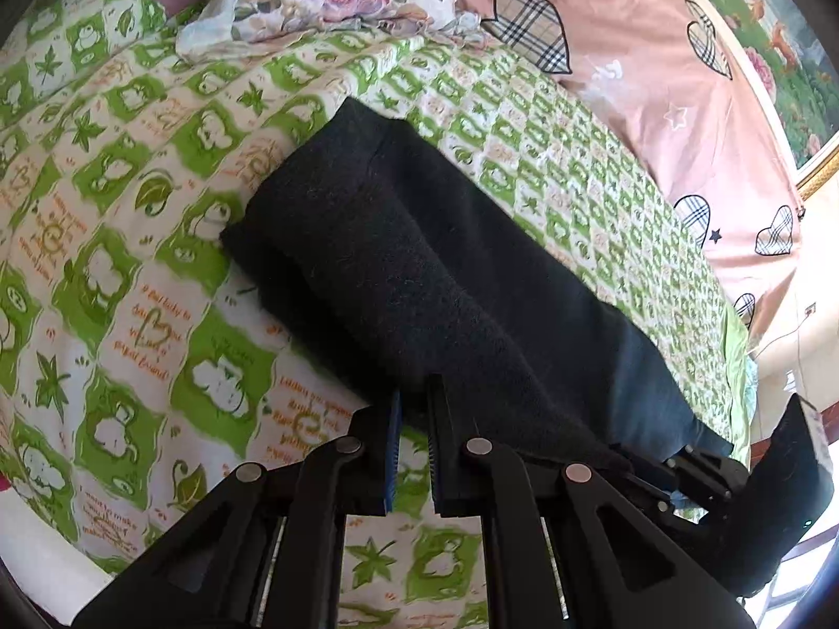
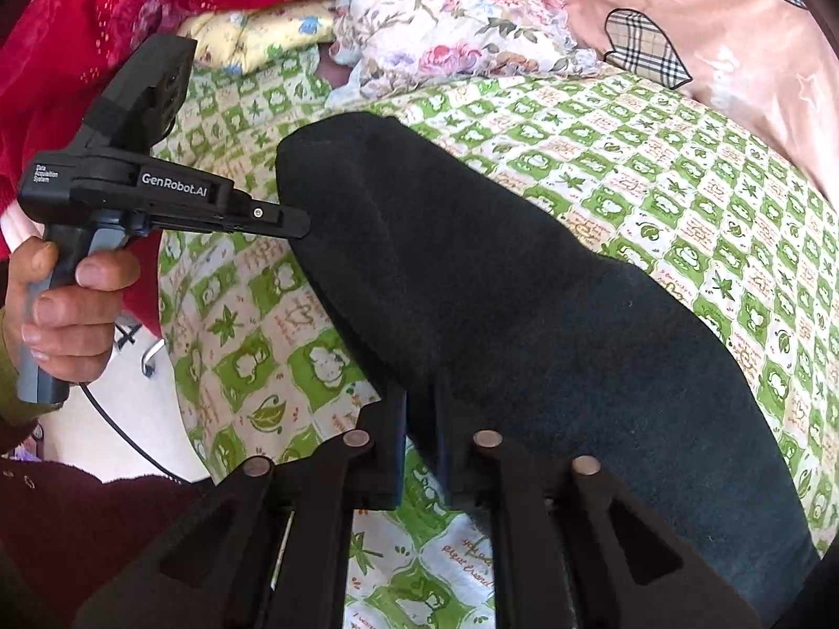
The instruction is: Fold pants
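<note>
Right hand-held gripper (image 2: 422, 414) (jaws narrow) pinches the black pants' (image 2: 524, 288) near edge.

The pants (image 2: 524, 304) run off the lower right edge of the right wrist view, their far end unseen. The left gripper (image 2: 301, 223) tips vanish against the pants. Print on the sheet (image 1: 131, 272) is too blurred to read.

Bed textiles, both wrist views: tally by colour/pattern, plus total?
Black pants: 1
Green-checked sheet: 1
Pink cover with plaid hearts: 1
Floral cloth: 1
Red fabric: 1
Yellow floral cloth: 1
Total: 6
</note>
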Demonstrator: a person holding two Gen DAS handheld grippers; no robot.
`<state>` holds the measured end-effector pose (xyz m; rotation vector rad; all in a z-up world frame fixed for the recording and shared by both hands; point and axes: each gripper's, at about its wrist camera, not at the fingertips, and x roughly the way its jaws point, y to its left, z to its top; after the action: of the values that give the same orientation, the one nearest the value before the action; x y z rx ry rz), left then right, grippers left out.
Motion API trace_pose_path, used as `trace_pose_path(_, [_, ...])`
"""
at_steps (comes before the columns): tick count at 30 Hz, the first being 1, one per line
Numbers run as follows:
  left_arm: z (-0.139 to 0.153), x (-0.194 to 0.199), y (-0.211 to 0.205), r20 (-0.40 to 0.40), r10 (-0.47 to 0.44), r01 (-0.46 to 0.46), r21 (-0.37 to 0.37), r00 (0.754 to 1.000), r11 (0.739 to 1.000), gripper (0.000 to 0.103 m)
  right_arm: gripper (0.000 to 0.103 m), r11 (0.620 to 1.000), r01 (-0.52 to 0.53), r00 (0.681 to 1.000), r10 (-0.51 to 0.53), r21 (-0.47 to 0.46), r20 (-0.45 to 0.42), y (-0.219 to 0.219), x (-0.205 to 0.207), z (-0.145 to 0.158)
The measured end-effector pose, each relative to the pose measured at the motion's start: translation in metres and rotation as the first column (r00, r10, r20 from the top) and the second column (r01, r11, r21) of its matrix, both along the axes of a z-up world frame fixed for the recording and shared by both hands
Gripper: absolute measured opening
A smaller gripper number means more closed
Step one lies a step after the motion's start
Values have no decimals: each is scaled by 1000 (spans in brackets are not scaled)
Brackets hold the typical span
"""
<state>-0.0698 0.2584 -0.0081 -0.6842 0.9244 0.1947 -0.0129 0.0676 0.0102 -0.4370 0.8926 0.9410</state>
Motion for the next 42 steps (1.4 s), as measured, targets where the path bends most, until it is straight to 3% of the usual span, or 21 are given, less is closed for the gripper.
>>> trace_pose_path(5, [5, -9, 4, -19, 26, -25, 42, 999, 999, 10, 45, 995, -4, 998, 11, 96, -63, -7, -1, 11])
trace_pose_path(6, [6, -11, 6, -21, 32, -31, 48, 999, 998, 12, 46, 993, 0, 998, 7, 115, -64, -9, -1, 15])
trace_pose_path(9, [6, -16, 14, -38, 61, -60, 24, 997, 998, 44, 46, 986, 40, 997, -28, 163, -78, -18, 7, 24])
trace_pose_path(10, [6, -18, 18, -44, 75, -74, 11, 996, 997, 63, 46, 981, 63, 995, -47, 184, -90, -23, 12, 27])
trace_pose_path(11, [5, -19, 22, -52, 91, -91, 1, 994, 996, 69, 46, 977, 79, 993, -61, 198, -98, -26, 15, 29])
trace_pose_path(16, [3, -15, 37, -78, 127, -129, -22, 989, 991, 70, 46, 950, 216, 973, -189, 225, -134, -50, 50, 34])
trace_pose_path(22, [5, 1, 45, -89, 139, -139, 0, 986, 990, 70, 46, 914, 332, 937, -292, 232, -194, -65, 108, 35])
trace_pose_path(28, [1, 15, 48, -96, 139, -136, 35, 986, 990, 68, 46, 941, 295, 942, -256, 168, -216, -42, 162, 21])
trace_pose_path(34, [-8, 17, 47, -94, 127, -122, 61, 987, 991, 62, 46, 989, 140, 953, -147, -46, -267, -5, 162, -30])
trace_pose_path(36, [-9, 21, 45, -87, 126, -120, 76, 988, 990, 59, 45, 991, 132, 955, -134, -27, -266, -7, 160, -33])
trace_pose_path(37, [-9, 24, 43, -79, 121, -115, 85, 989, 990, 52, 44, 991, 131, 949, -131, -22, -285, -9, 161, -33])
trace_pose_path(39, [-10, 31, 39, -73, 115, -105, 119, 991, 987, 43, 32, 993, 121, 947, -121, -18, -299, -9, 159, -31])
trace_pose_path(41, [-6, 34, 35, -53, 100, -92, 138, 994, 986, 24, 24, 994, 102, 959, -108, -37, -263, -6, 151, -26])
trace_pose_path(42, [0, 33, 33, -31, 92, -87, 150, 995, 985, 22, 19, 994, 98, 965, -105, -44, -240, -8, 147, -22])
